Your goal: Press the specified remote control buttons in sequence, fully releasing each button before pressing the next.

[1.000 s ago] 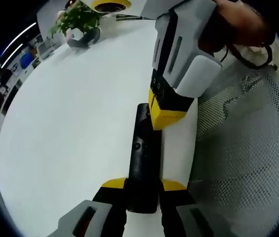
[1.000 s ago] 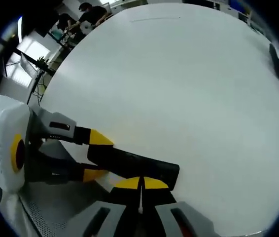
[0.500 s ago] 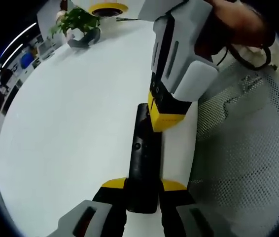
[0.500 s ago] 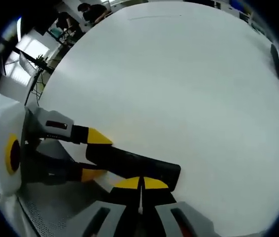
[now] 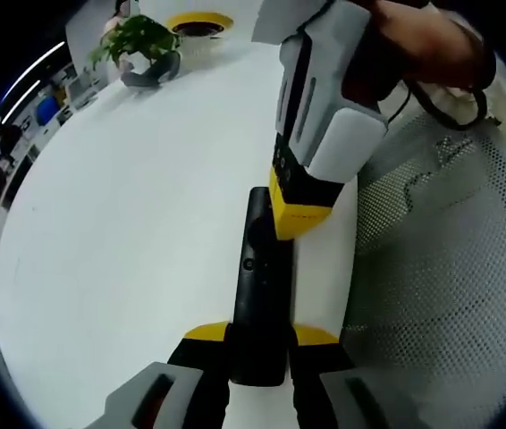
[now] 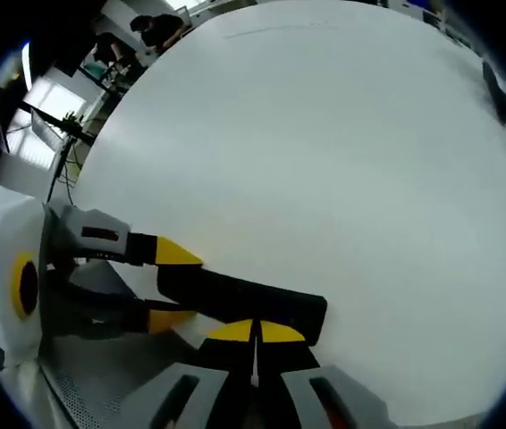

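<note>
Since a second ago our right gripper (image 5: 299, 223) has barely shifted, its yellow tips together on the slim black remote control (image 5: 260, 286). Our left gripper (image 5: 260, 340) clamps the remote's near end over the white table (image 5: 128, 223). A grey pot (image 5: 150, 70) holds a green plant (image 5: 137, 37).

My right gripper (image 6: 255, 332): yellow-tipped jaws pressed together, their tips on the near end of the remote.
Long black plastic remote control (image 6: 235, 298): lies on the white round table (image 6: 324, 161).
My left gripper (image 6: 159, 286): yellow tips clamp the remote's far end.
</note>
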Demonstrator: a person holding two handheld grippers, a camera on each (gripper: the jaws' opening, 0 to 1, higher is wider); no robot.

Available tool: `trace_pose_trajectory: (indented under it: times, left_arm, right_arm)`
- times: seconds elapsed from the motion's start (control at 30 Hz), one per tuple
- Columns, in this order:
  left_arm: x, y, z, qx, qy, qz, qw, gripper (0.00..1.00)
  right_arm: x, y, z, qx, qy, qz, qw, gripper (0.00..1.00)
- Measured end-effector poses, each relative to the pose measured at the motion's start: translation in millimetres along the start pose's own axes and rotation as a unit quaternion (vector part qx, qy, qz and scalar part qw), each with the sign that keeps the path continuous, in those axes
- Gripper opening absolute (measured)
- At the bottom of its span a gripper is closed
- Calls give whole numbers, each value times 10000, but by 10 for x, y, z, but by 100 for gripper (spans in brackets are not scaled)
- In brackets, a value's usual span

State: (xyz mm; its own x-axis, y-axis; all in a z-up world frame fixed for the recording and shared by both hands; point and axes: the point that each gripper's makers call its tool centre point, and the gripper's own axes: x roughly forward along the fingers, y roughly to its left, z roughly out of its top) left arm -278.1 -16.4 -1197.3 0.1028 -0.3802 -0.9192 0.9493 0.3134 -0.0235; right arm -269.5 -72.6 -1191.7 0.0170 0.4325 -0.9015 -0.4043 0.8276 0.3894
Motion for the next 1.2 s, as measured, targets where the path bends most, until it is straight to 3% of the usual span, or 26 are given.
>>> trace_pose_trajectory:
  times: [0.37, 0.47, 1.03, 1.2]
  left_arm:
    - [-2, -1, 1, 0, -36, -1, 10000, 24]
    - [-3, 0, 2, -2, -40, 0, 10000, 24]
    - [-8, -1, 1, -11, -71, -13, 10000, 24]
    - [-7, 0, 4, -27, -94, -42, 9999, 24]
  right_arm:
    - [-22, 25, 4, -22, 10, -26, 10000, 0]
    - [-49, 40, 87, -74, -148, -14, 9999, 0]
    - [31, 12, 139, -167, 40, -202, 9996, 0]
    - [27, 11, 134, -140, -42, -212, 9997, 0]
